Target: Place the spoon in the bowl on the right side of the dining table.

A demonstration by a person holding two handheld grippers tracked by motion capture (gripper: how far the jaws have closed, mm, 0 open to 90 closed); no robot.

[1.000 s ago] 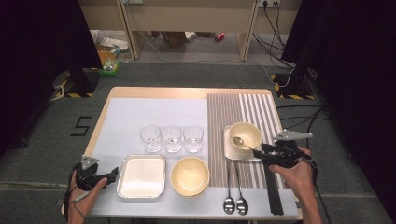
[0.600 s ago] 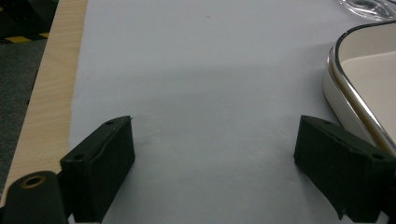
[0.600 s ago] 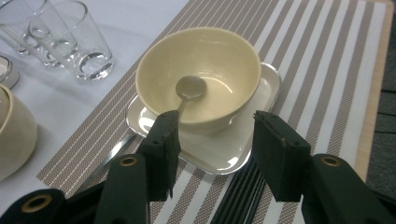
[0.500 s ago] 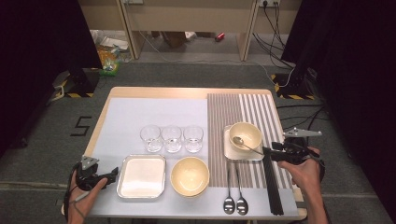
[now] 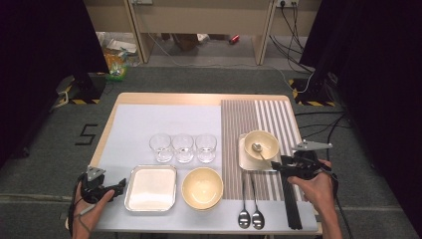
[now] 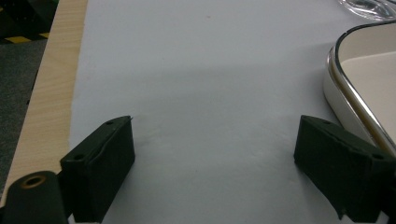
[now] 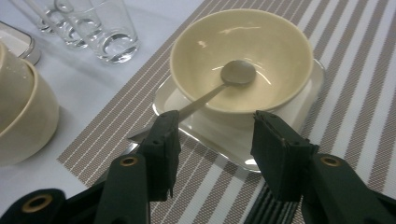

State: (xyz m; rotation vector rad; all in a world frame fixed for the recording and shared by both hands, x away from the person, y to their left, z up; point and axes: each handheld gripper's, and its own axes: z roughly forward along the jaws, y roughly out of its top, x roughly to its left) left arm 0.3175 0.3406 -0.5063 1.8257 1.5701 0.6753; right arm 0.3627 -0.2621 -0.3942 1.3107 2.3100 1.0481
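Both tongs are mine: my right gripper (image 7: 212,140) stands with its matte black jaws apart and nothing between them, just short of the small square dish (image 7: 289,109), low at the striped mat's near right. My left gripper (image 6: 212,163) is likewise spread wide, hovering over bare pale sheet.

Ahead of my right jaws a dull metal spoon (image 7: 233,74) lies in the glossy cream bowl (image 7: 243,46), its rounded head down in the hollow and its thin handle slanting over the rim toward my left jaw. Where the handle ends I cannot make out; that jaw covers it. That bowl sits on the dish, whose near corner my jaws hide.

Under them runs a woven mat (image 7: 364,116) of brown and white stripes. Off to the side stand clear ribbed glasses (image 7: 100,28), cut off at the top, and a second cream bowl (image 7: 23,112), half out of frame. From above, two more spoons (image 5: 250,215) and black chopsticks (image 5: 291,199) lie on the mat.

Beside my left gripper a steel-rimmed rounded tray (image 6: 359,93) curves out of view.
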